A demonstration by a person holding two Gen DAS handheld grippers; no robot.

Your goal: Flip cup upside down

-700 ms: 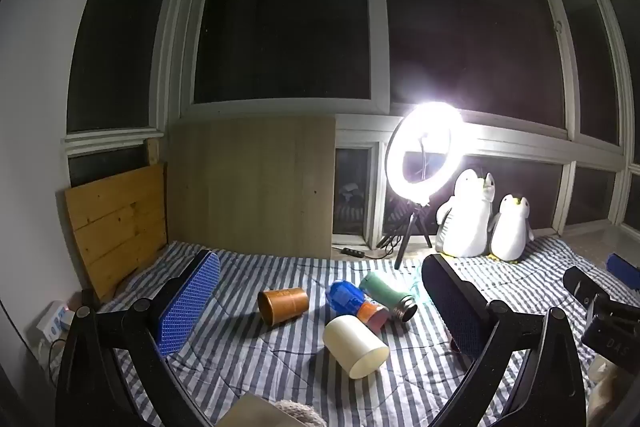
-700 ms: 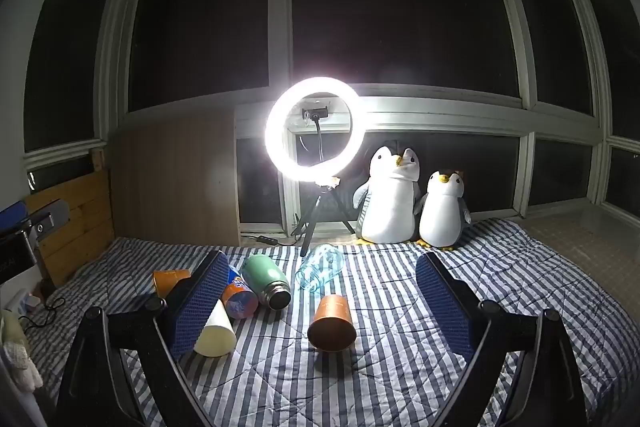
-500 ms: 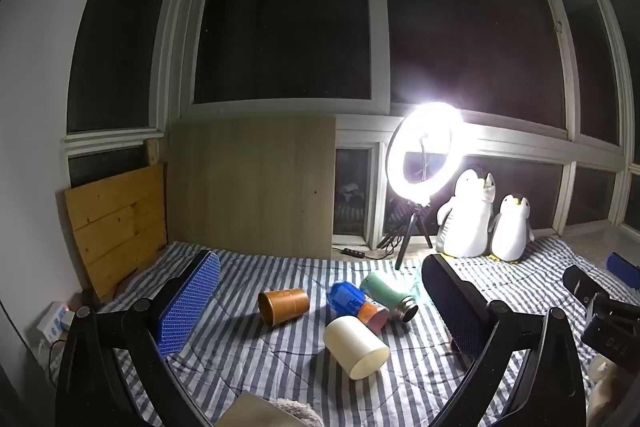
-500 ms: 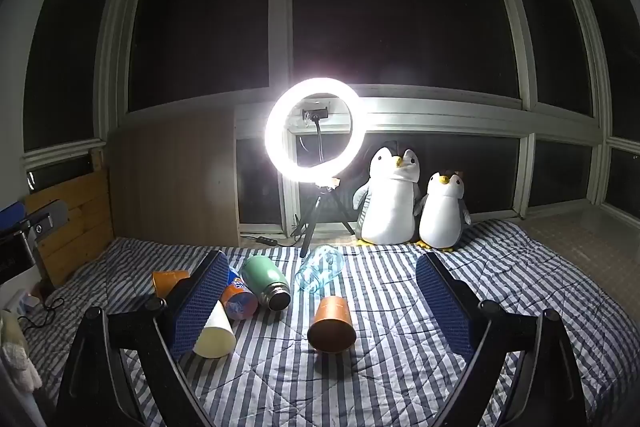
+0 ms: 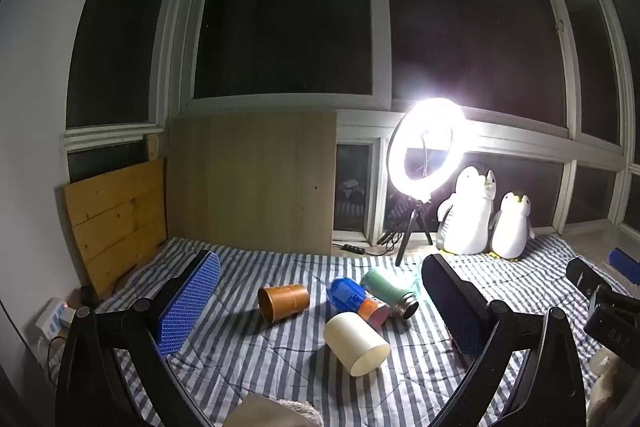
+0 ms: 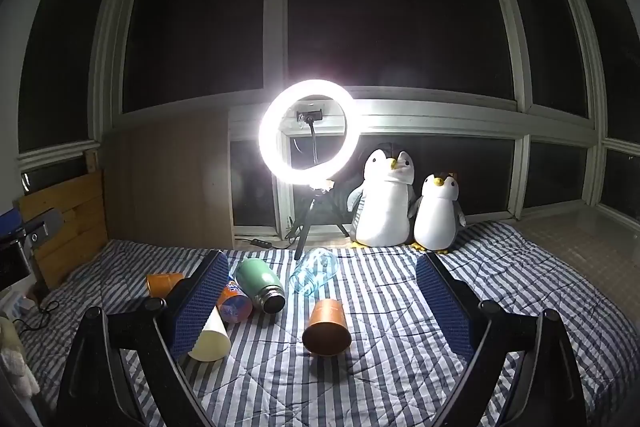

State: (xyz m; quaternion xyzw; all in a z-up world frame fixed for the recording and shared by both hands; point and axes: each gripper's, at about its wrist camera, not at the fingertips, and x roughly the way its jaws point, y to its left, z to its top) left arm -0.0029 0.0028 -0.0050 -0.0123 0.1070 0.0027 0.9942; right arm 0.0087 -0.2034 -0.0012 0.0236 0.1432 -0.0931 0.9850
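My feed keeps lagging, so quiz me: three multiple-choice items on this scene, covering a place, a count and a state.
1. Where is the ring light?
A. left of the penguins
B. right of them
C. behind the wooden board

2. How many toy penguins?
A. one
B. two
C. three

3. How is the cream cup?
A. upright
B. upside down
C. on its side

Answers: 1 A, it glows left of the big penguin. 2 B, a small penguin sits beside the big one. 3 C, its mouth faces sideways on the striped blanket.

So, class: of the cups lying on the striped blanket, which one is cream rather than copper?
The cream cup, lying with its mouth toward the camera; both others are copper.
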